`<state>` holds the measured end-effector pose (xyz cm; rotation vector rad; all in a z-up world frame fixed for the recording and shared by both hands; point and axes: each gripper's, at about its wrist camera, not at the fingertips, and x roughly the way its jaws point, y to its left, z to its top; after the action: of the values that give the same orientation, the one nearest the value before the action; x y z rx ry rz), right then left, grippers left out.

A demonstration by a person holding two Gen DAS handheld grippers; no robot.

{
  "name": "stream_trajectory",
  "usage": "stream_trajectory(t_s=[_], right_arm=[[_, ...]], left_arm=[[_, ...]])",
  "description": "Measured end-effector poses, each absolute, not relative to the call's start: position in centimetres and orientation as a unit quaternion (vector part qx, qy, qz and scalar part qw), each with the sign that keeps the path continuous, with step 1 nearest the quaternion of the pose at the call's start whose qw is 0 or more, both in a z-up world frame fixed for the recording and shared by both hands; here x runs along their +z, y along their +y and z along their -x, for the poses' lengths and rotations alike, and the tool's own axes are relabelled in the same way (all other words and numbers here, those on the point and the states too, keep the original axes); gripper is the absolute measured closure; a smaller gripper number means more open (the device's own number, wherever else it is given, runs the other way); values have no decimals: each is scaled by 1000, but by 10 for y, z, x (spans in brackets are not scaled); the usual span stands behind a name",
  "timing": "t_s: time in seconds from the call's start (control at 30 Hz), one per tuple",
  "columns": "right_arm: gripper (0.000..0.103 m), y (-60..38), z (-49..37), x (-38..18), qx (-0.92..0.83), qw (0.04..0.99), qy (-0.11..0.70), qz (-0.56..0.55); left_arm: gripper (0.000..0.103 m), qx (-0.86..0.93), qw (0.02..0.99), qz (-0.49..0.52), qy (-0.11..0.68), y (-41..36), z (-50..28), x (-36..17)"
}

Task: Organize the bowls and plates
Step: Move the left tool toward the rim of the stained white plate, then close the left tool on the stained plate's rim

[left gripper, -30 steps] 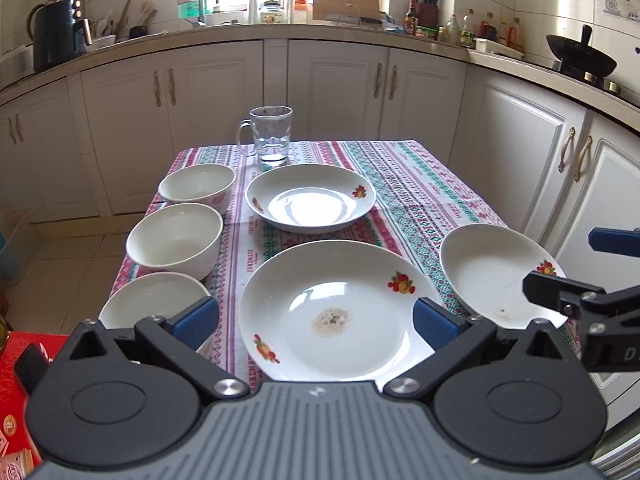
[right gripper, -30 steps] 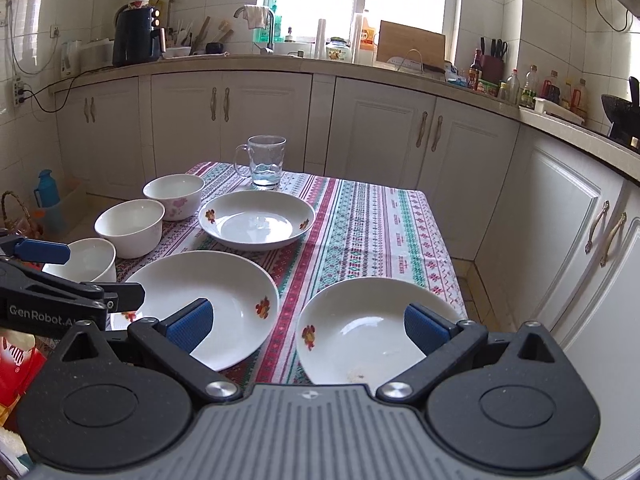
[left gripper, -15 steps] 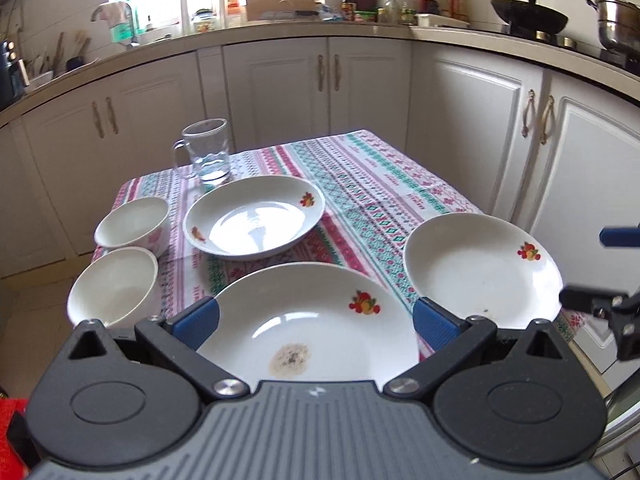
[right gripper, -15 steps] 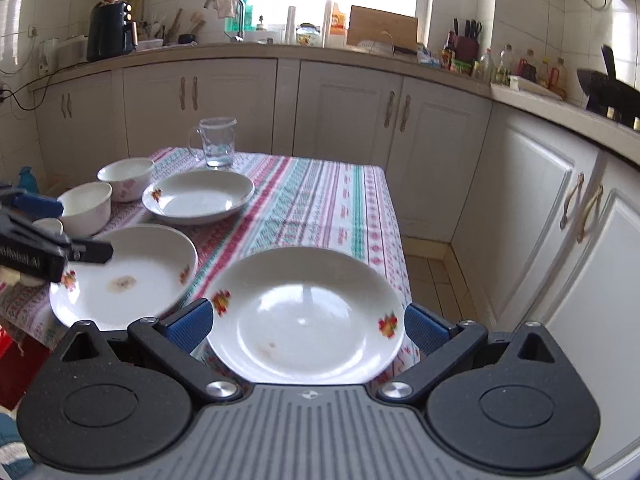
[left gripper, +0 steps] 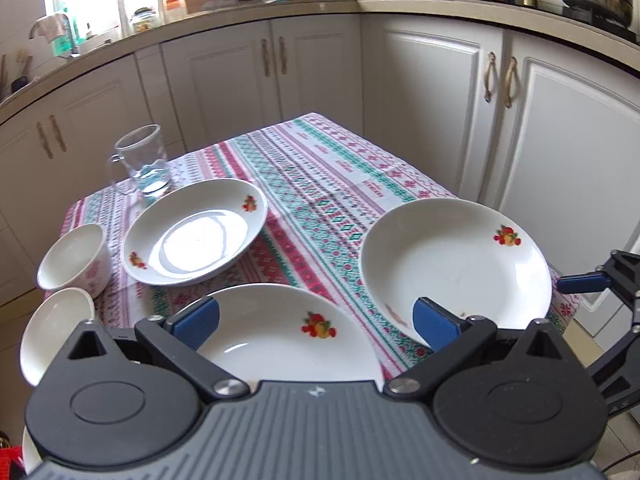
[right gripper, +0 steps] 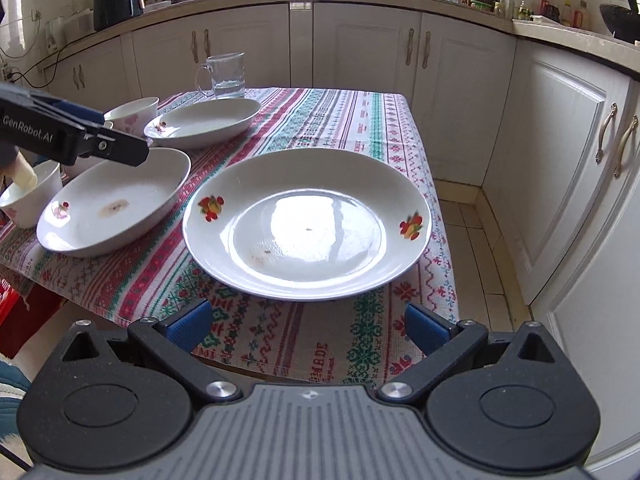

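Note:
Three white plates with fruit prints lie on the patterned tablecloth. The near-right plate [right gripper: 308,224] [left gripper: 456,264] lies just ahead of my open, empty right gripper [right gripper: 308,326], which is low at the table's front edge. The stained near-left plate [left gripper: 280,336] [right gripper: 116,204] lies under my open, empty left gripper [left gripper: 316,324]. The far plate [left gripper: 196,232] [right gripper: 204,122] sits behind. Three white bowls [left gripper: 76,260] [left gripper: 52,328] stand along the left edge [right gripper: 30,196].
A glass mug [left gripper: 144,160] with a little water stands at the table's far left. White cabinets [right gripper: 560,160] surround the table closely on the right and behind. A red crate [right gripper: 8,308] sits on the floor at left.
Both grippers have moved right and dropped lower toward the table's front edge. The right gripper now faces the near-right plate from close by. Both stay open.

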<state>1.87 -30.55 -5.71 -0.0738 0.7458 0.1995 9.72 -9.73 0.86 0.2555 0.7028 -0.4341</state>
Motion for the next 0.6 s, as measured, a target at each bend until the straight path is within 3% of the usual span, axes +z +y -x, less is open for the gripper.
stream_trajectory(t_s=[0.6], right_arm=[[0, -317, -41, -77, 133, 928, 342, 64]], left_arm=[[1, -306, 858, -145, 387, -155, -155, -10]])
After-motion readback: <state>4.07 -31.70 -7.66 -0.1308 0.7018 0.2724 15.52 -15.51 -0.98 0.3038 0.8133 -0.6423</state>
